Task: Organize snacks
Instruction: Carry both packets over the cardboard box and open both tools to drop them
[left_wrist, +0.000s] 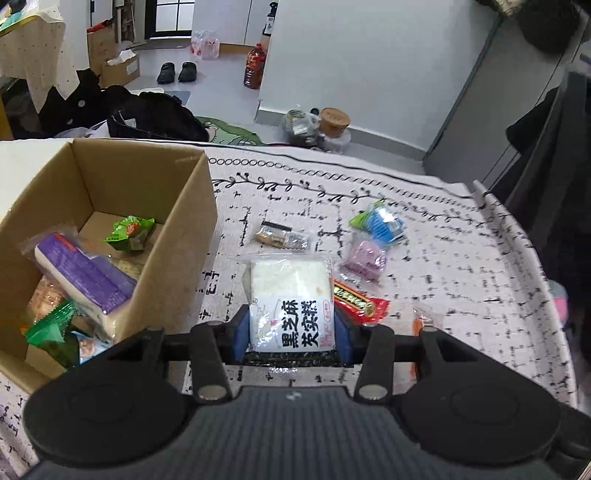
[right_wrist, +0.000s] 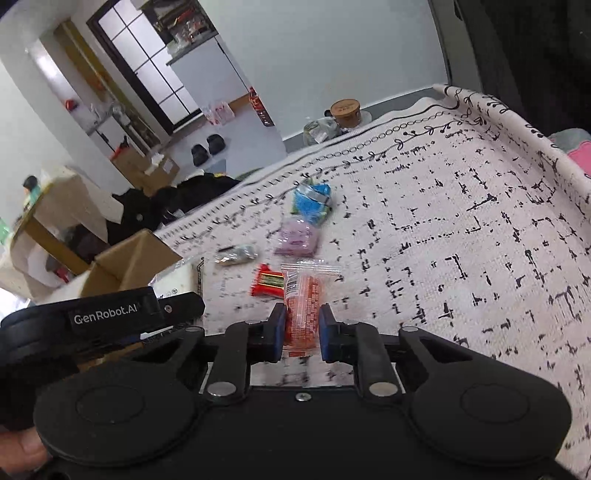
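Observation:
My left gripper (left_wrist: 291, 332) is shut on a white cake packet with black Chinese lettering (left_wrist: 290, 295), held just right of the open cardboard box (left_wrist: 173, 236). The box holds a purple-and-white packet (left_wrist: 85, 277), a green packet (left_wrist: 129, 230) and other snacks. My right gripper (right_wrist: 301, 328) is shut on an orange snack packet (right_wrist: 301, 310) over the patterned cloth. A red bar (right_wrist: 267, 284), a purple packet (right_wrist: 297, 240), a blue-green packet (right_wrist: 312, 201) and a small dark packet (right_wrist: 236, 254) lie on the cloth; the red bar (left_wrist: 360, 301) also shows in the left wrist view.
The patterned white cloth (right_wrist: 461, 229) covers the surface, with its far edge near the floor. The left gripper's body (right_wrist: 110, 317) shows at the left of the right wrist view. Shoes (left_wrist: 177, 72), bags and cartons lie on the floor beyond.

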